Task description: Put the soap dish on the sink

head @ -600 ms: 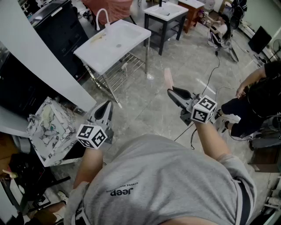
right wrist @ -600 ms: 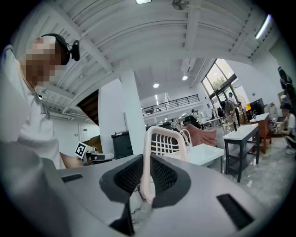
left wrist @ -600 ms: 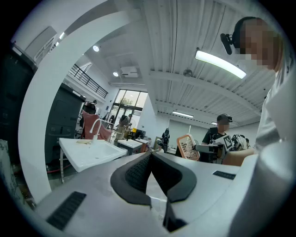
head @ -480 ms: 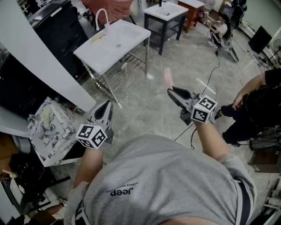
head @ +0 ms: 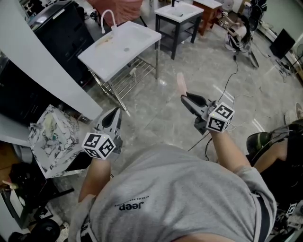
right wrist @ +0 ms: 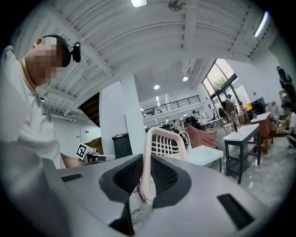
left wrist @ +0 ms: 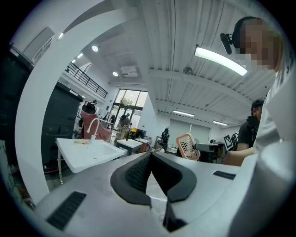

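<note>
A pink slotted soap dish point(head: 181, 83) stands on edge in my right gripper point(head: 185, 98), which is shut on its rim above the floor. In the right gripper view the soap dish point(right wrist: 163, 142) rises between the dark pads of that gripper point(right wrist: 147, 172). The white sink point(head: 118, 46) with its curved faucet point(head: 108, 19) stands on a metal frame ahead and to the left, well apart from both grippers. My left gripper point(head: 115, 114) is shut with nothing in it and points toward the sink point(left wrist: 87, 152); its tips point(left wrist: 150, 156) meet.
A small white-topped table on a dark frame point(head: 179, 13) stands behind the sink. A big white panel point(head: 42, 61) and a black cabinet point(head: 61, 28) line the left side. A paint-stained board point(head: 52, 137) leans low on the left. Cables point(head: 228, 80) cross the floor; a person point(head: 277, 146) crouches at the right.
Both grippers keep their places and the dish stays held. The person at the right edge has moved down toward the lower right.
</note>
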{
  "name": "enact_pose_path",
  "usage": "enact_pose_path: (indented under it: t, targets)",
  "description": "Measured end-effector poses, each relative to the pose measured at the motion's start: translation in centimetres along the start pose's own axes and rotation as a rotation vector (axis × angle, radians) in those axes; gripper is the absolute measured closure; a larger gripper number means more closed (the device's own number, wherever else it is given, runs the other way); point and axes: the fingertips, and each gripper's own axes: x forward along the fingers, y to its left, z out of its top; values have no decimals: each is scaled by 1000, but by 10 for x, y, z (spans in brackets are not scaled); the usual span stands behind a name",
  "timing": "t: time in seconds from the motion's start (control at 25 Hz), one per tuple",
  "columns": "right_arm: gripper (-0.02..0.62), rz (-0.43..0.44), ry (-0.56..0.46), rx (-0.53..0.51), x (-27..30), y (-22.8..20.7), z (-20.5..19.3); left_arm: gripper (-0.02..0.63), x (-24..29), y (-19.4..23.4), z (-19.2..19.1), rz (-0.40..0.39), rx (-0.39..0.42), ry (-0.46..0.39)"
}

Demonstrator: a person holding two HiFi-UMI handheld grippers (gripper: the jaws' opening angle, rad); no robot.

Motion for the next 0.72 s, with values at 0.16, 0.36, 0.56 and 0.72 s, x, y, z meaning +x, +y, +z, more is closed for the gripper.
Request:
enact_pose_path:
  t: [0.16,0.36,0.56,0.72]
  targets:
    - [489,4,-10,-4,-12,-16,8,592,19,-13,2,-2,8,4]
    - [491,-8,-14,0,-32,-42,11,592,49,-30,-2,-18,-5,-2]
    - [491,-38,-16,2,-56,-63,10,592,81,-42,-7,-51,-21,11]
    - [491,-84,-10,20,-59,-85,4,592,106,-32,-7,-74,-25,21]
